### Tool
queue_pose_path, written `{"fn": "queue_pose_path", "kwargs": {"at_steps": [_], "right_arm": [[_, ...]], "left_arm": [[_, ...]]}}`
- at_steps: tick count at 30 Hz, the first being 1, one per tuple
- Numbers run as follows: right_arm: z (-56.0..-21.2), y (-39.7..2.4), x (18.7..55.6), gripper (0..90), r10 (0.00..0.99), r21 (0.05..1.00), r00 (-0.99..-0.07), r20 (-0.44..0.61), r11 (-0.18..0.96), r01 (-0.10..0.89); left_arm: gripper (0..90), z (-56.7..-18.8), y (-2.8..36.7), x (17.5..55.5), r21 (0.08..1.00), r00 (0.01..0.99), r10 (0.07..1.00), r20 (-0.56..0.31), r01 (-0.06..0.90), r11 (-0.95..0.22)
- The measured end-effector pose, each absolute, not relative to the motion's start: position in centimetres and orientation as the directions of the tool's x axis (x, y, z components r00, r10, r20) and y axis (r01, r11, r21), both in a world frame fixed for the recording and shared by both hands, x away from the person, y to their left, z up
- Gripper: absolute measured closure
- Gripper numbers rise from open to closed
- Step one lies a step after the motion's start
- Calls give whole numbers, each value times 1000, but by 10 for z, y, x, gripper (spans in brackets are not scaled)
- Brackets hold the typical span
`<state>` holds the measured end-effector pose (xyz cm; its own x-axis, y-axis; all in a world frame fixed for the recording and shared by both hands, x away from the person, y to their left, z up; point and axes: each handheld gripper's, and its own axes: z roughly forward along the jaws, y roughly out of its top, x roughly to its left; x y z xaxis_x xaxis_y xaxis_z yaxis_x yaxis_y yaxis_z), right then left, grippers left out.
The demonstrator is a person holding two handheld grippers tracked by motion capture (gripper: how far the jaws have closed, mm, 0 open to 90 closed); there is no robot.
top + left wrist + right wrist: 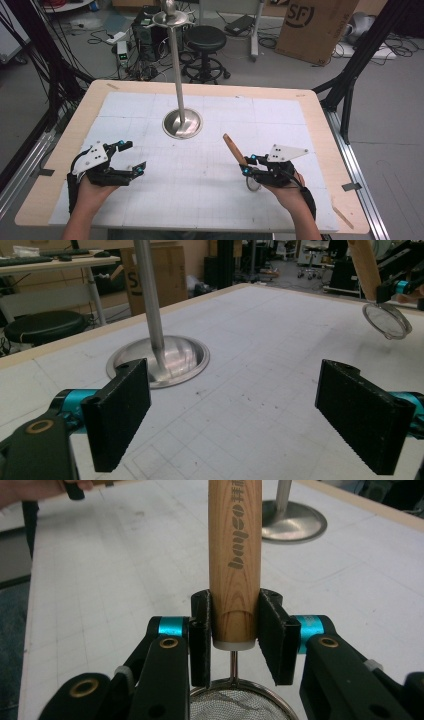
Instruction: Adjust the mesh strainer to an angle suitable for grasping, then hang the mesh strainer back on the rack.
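The strainer [235, 570], with wooden handle and mesh bowl, is clamped by its handle between the right gripper [235, 630] fingers, held above the table [320, 125] near its right side. The left gripper [250, 415] fingers stand wide apart, holding nothing, facing the metal stand [165, 357].

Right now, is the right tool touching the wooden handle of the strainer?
Touching. In the right gripper view, the right tool has both black jaws pressed against the wooden handle of the strainer.
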<state>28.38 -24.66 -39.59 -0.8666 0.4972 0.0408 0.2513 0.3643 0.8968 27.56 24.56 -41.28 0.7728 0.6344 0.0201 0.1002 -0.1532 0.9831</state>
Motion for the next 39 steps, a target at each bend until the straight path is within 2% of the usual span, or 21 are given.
{"fn": "queue_pose_path", "kwargs": {"at_steps": [10, 30, 39], "right_arm": [[-393, -247, 284, 681, 481, 924, -877, 19, 326, 199], [-396, -243, 283, 681, 461, 926, -887, 31, 320, 199], [-392, -242, 283, 680, 448, 939, -893, 37, 291, 185]], "left_arm": [[151, -411, 243, 275, 986, 779, 627, 10, 98, -137], [151, -406, 243, 273, 989, 778, 628, 6, 88, -119], [151, -405, 239, 274, 991, 796, 605, -22, 97, -92]]}}
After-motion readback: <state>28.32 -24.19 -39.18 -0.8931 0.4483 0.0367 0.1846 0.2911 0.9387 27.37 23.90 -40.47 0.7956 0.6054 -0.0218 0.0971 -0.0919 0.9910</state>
